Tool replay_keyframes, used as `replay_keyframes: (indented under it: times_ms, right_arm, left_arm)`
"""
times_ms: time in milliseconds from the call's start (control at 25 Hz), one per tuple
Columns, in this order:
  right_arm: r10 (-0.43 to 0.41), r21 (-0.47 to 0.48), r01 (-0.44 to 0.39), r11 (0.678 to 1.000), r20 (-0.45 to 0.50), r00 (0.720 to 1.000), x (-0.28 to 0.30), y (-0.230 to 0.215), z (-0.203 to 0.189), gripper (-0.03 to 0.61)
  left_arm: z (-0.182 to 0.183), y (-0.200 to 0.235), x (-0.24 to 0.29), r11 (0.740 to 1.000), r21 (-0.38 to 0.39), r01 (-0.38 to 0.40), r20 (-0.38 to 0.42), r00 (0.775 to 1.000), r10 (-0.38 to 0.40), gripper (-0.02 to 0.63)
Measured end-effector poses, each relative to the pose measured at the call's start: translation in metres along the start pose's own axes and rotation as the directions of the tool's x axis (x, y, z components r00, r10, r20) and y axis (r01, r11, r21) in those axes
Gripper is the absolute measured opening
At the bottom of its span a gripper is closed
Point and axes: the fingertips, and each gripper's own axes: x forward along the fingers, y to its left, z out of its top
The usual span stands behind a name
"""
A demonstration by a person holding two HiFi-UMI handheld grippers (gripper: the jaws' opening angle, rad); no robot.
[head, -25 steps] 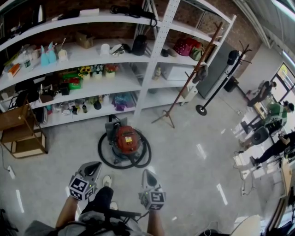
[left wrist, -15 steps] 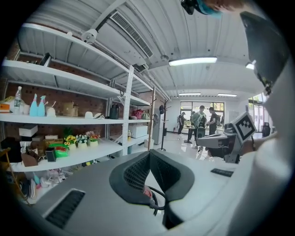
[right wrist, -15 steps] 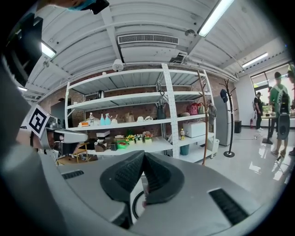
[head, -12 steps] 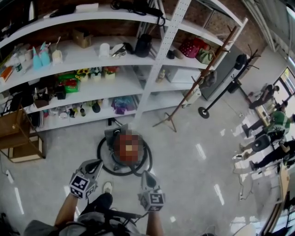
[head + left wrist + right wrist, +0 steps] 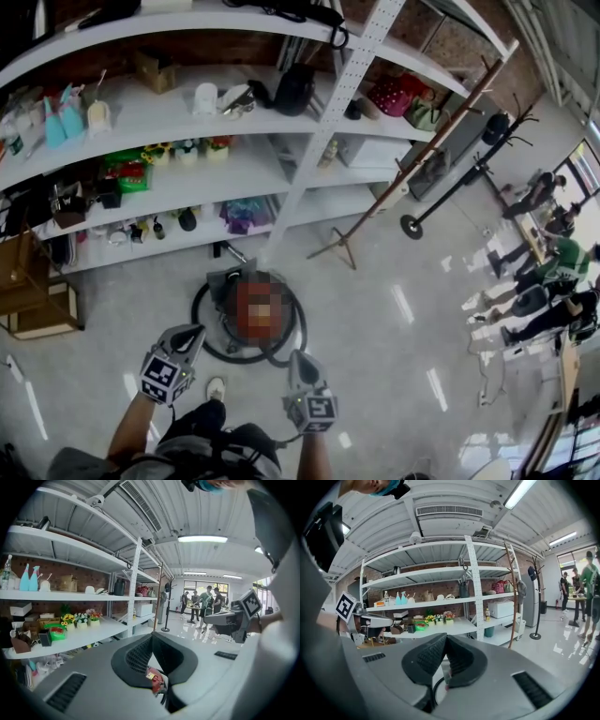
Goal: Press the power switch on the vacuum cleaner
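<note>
In the head view, the vacuum cleaner [image 5: 230, 291] sits on the floor in front of the white shelving [image 5: 323, 112], its black hose [image 5: 204, 339] coiled in a ring around it. A mosaic patch covers most of its red body, so I can't make out the power switch. My left gripper [image 5: 193, 332] hangs just short of the near left edge of the hose ring. My right gripper [image 5: 298, 357] is beside the ring's near right edge. Neither touches the machine; it lies ahead of them and between them.

In the left gripper view, the left gripper [image 5: 151, 639] has its ribbed pads [image 5: 136, 656] meeting at the tips with nothing clamped. Through the small opening below the tips I see a bit of the red vacuum cleaner [image 5: 156, 680] on the floor beyond. The right gripper [image 5: 232, 620] shows off to the right.

In the right gripper view, the right gripper [image 5: 445, 638] is likewise pinched together and empty. A curve of the black hose [image 5: 435, 692] shows under the jaws, and the left gripper [image 5: 363, 619] appears at the left edge.
</note>
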Motion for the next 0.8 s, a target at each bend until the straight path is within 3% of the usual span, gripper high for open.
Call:
replay_keyframes:
  times_ms: [280, 800]
  right_arm:
    - [-0.023, -0.002, 0.023, 1.000, -0.028, 0.999, 0.032, -0.016, -0.004, 0.009]
    - [0.037, 0.000, -0.037, 0.999, -0.101, 0.994, 0.097, -0.050, -0.040, 0.009]
  left_arm:
    - [-0.004, 0.018, 0.033, 0.999, -0.006, 0.037, -0.026, 0.999, -0.037, 0.009]
    - [-0.033, 0.044, 0.101, 0.999, -0.049, -0.002, -0.078, 0.997, -0.001, 0.009]
